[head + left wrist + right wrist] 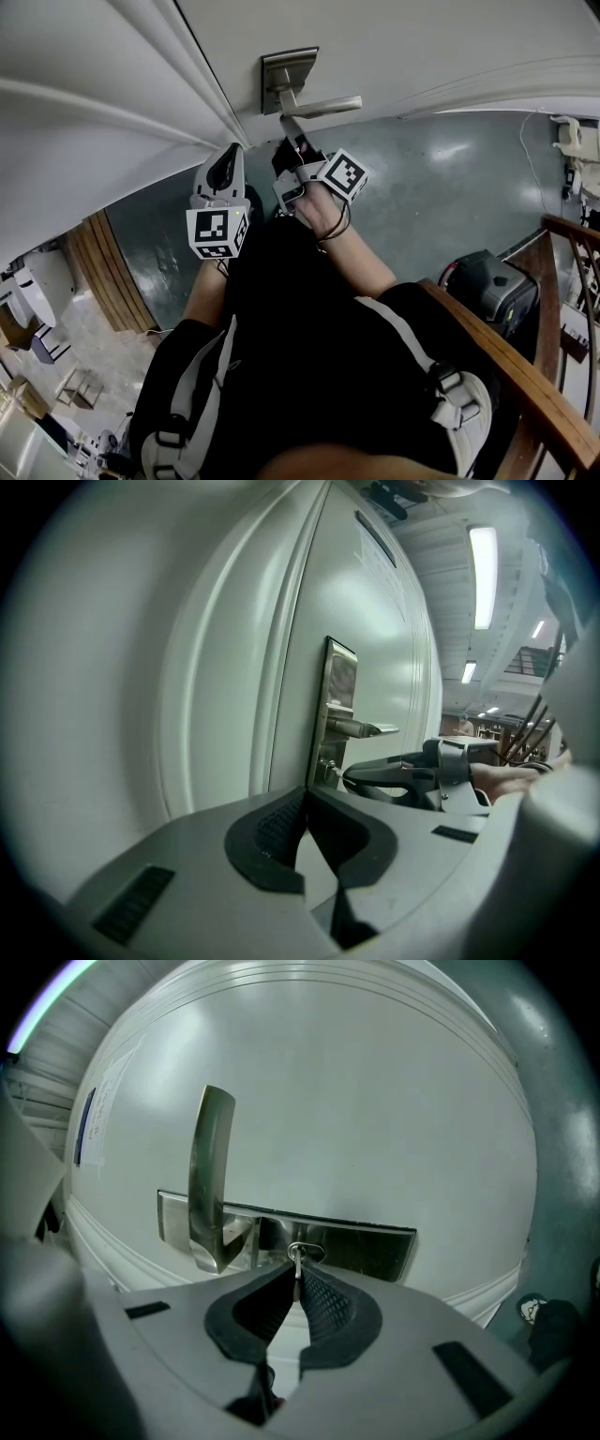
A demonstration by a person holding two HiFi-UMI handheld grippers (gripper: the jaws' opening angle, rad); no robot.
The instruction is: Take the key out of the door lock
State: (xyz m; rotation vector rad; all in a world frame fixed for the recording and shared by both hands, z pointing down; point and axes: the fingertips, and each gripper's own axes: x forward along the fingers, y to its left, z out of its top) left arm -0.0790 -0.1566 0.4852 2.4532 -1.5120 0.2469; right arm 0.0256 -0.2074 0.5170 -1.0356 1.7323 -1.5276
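Note:
The small silver key (298, 1264) sticks out of the keyhole in the steel lock plate (375, 1246), just beside the lever handle (211, 1180). My right gripper (297, 1277) is shut on the key, its black ridged pads pinching the key's head. In the head view the right gripper (287, 124) reaches up under the handle (323, 105) to the plate (287, 73). My left gripper (234, 152) hangs left of it by the door's edge, shut and holding nothing. From the left gripper view (307, 795), the plate (339, 705) and the right gripper (412, 772) show side-on.
The white door (422, 47) fills the top of the head view, with its frame mouldings (112, 103) at the left. A wooden railing (525, 375) runs along the right, and a dark box (487, 286) sits on the grey-green floor.

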